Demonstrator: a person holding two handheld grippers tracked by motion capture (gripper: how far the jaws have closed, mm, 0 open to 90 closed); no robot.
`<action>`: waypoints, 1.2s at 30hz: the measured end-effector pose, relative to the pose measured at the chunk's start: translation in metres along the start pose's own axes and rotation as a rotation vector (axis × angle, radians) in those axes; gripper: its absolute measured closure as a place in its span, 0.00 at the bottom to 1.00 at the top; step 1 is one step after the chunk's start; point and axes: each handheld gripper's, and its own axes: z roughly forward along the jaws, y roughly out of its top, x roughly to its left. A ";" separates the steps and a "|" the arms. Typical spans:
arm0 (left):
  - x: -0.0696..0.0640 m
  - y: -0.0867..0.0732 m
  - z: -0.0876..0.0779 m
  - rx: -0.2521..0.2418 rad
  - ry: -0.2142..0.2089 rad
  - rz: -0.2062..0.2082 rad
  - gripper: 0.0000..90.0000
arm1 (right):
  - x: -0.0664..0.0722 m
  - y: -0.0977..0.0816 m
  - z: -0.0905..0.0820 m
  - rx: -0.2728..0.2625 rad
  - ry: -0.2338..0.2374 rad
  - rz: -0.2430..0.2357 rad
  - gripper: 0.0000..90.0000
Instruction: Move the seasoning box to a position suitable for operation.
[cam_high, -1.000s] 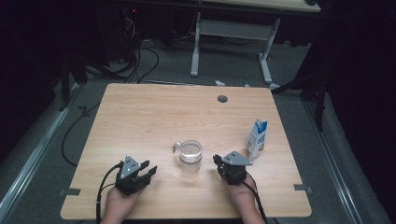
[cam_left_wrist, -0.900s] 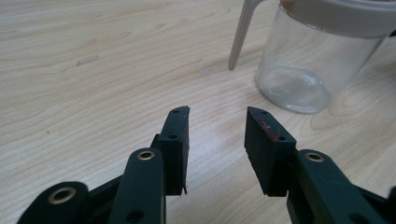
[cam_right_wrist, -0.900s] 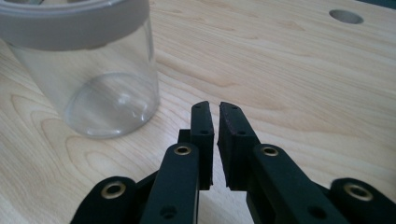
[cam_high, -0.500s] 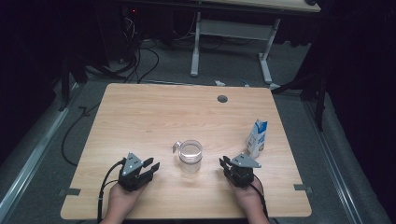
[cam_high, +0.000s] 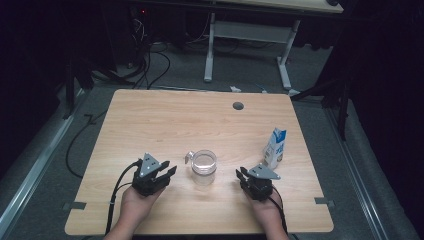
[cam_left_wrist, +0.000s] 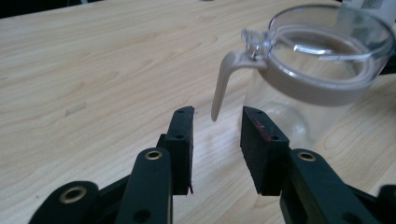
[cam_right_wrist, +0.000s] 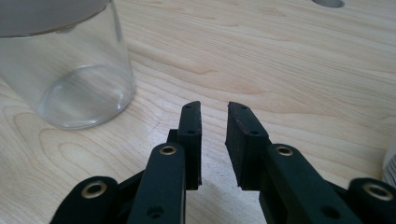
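near the front middle of the tabletop (cam_high: 150, 120): one clear glass jug (cam_high: 203, 167), upright, seemingly empty, beige band under the rim, thin beige handle (cam_left_wrist: 223, 84) on its left side, clear lid seated on top.

to its left: left hand-held gripper (cam_high: 167, 172), jaws parted with nothing between them, tips aimed at the handle. in the left gripper view the handle's lower end hangs just beyond the gap, not yet between the pads.

to its right: right hand-held gripper (cam_high: 242, 174), jaws parted by a narrow gap, having just been opening, nothing between them; pointed past the jug wall, near it but apart.

right edge: one small blue-and-white carton (cam_high: 275, 147), upright, just beyond the right hand-held gripper.

hazards, as judged:
- handle is slim and free at the bottom; a pad arriving off-line could push it and spin or slide the jug rather than pinch it.
- glass wall is smooth; a nudge from the right side could skate it across the wood.
- right gap looks too narrow to take the jug body.
- carton sits close; a backward or outward swing of the right hand could topple it.
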 end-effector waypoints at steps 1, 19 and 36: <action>-0.001 0.002 0.000 -0.007 -0.003 0.004 0.72 | 0.000 0.000 0.000 -0.002 0.003 0.000 0.84; -0.022 0.017 0.021 0.006 -0.018 0.020 0.86 | 0.002 0.003 -0.002 -0.007 0.019 -0.035 0.85; -0.041 0.029 0.043 -0.059 -0.062 0.007 0.98 | 0.010 0.009 -0.002 -0.020 0.056 -0.056 0.90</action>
